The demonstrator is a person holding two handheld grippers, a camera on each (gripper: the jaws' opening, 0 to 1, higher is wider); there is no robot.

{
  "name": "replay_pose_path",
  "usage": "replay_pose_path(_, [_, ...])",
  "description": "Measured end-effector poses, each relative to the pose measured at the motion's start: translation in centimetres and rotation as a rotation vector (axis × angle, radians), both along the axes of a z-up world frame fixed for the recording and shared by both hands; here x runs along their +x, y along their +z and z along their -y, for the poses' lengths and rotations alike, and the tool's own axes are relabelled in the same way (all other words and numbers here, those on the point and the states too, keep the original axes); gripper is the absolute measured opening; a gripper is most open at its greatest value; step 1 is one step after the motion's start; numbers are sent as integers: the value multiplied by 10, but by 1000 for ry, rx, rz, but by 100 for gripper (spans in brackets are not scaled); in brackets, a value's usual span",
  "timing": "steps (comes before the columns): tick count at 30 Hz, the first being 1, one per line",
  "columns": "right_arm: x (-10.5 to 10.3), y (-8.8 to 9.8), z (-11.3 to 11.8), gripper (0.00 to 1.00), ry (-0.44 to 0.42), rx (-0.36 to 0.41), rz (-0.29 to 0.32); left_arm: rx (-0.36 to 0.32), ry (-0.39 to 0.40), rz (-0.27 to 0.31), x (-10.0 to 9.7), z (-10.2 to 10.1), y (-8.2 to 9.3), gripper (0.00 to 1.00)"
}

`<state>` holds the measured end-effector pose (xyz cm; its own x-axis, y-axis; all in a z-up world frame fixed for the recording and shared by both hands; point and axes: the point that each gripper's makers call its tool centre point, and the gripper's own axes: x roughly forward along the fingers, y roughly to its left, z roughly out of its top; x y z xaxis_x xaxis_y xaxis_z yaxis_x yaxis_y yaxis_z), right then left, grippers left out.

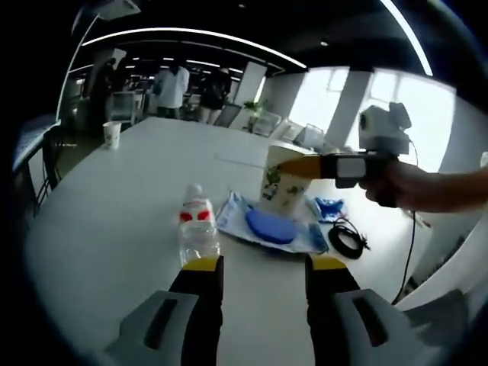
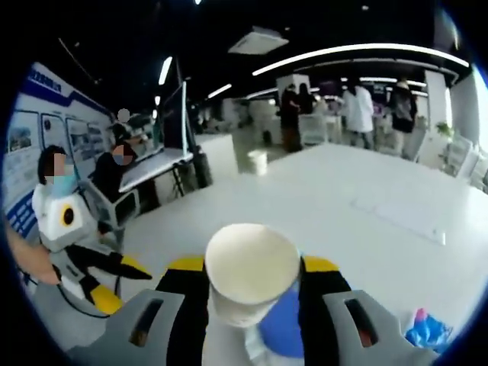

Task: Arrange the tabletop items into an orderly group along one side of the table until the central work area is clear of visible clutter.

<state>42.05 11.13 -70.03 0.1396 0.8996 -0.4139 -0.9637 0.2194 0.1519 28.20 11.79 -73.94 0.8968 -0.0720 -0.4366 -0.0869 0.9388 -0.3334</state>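
Your right gripper (image 2: 252, 286) has its jaws pinching the paper cup (image 2: 248, 282) by the wall just under the rim, one jaw on each side; in the left gripper view the same cup (image 1: 284, 183) hangs lifted above the blue-and-white pouch (image 1: 263, 221) near the desk's (image 1: 114, 221) right edge, with the right gripper (image 1: 316, 165) reaching in from the right. The cup looks empty from above, so judge it light and thin-walled: it will dent if you squeeze hard, and it may tip when set down, so keep the grip gentle and high on the wall where the rolled rim stiffens it. Your left gripper (image 1: 259, 267) has its jaws spread and holds nothing, its tips just short of the clear water bottle (image 1: 197, 229) standing upright near the desk's middle. That bottle seems nearly empty, light and smooth, likely to slip or topple; take it around the body below the red label. Beyond lie a round blue pad (image 1: 270, 226) on the pouch, a small blue packet (image 1: 331, 207) and a coiled black cable (image 1: 348, 238) toward the right edge. A second paper cup (image 1: 112, 134) stands well apart at the far left edge.
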Motion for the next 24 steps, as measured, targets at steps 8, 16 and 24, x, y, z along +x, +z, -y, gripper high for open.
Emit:
replay_pose_path(8, [7, -3, -15, 43, 25, -3, 28, -13, 33, -10, -8, -6, -4, 38])
replay_pose_path(16, [19, -7, -33, 43, 42, -13, 57, -22, 67, -32, -15, -13, -11, 37])
replay_pose_path(24, [32, -12, -48, 43, 39, -17, 76, -45, 96, -22, -16, -18, -12, 36])
